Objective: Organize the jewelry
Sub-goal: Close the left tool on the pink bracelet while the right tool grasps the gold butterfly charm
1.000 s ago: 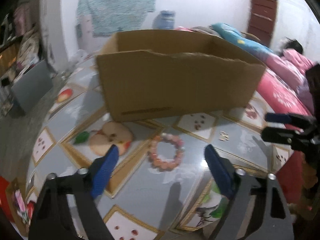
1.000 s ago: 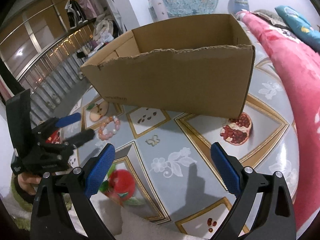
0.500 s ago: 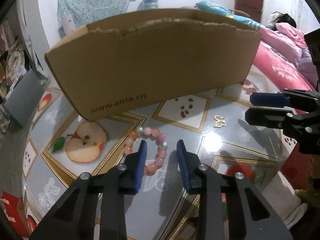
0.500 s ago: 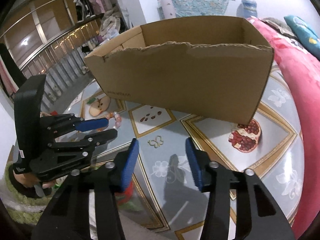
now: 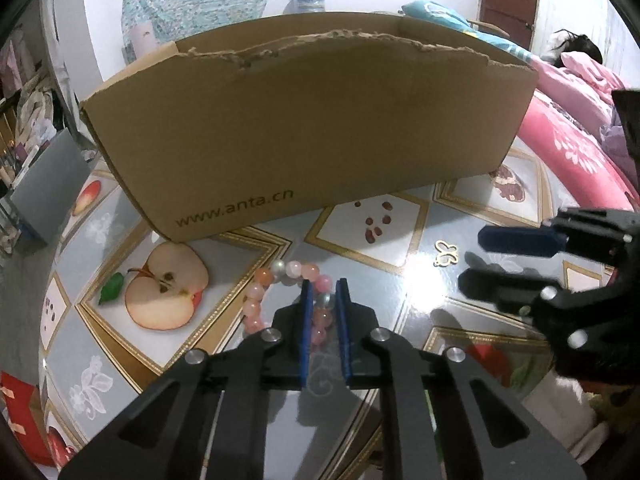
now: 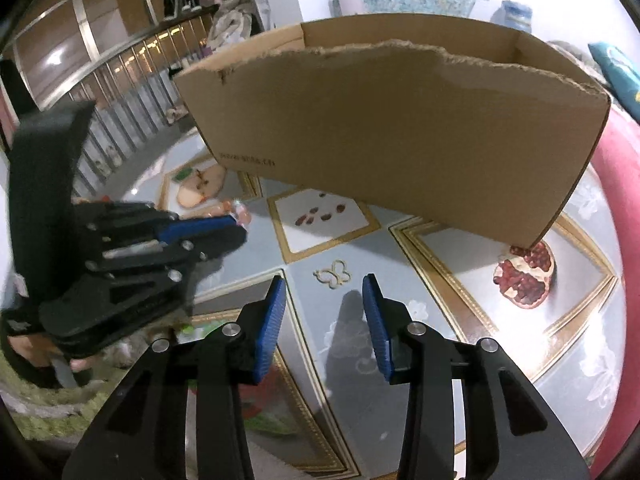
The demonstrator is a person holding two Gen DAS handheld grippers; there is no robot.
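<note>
A pink and white bead bracelet [image 5: 280, 276] lies on the patterned table [image 5: 224, 360] in front of an open cardboard box [image 5: 312, 128]. My left gripper [image 5: 323, 286] has its blue pads closed around the bracelet's right side; beads show between them. It also shows in the right wrist view [image 6: 236, 220], with the bracelet [image 6: 240, 211] at its tip. A small gold butterfly charm [image 6: 334, 274] lies on the table just ahead of my right gripper [image 6: 325, 282], which is partly open and empty. The charm also shows in the left wrist view [image 5: 447, 254].
The cardboard box [image 6: 400, 128] stands upright behind both items, its torn rim above gripper height. A bed with a pink quilt [image 5: 576, 152] borders the table on the right. A railing [image 6: 120, 92] runs along the far left.
My left gripper moved forward and down and closed from wide open onto the bracelet. My right gripper narrowed from wide open and came closer to the butterfly charm.
</note>
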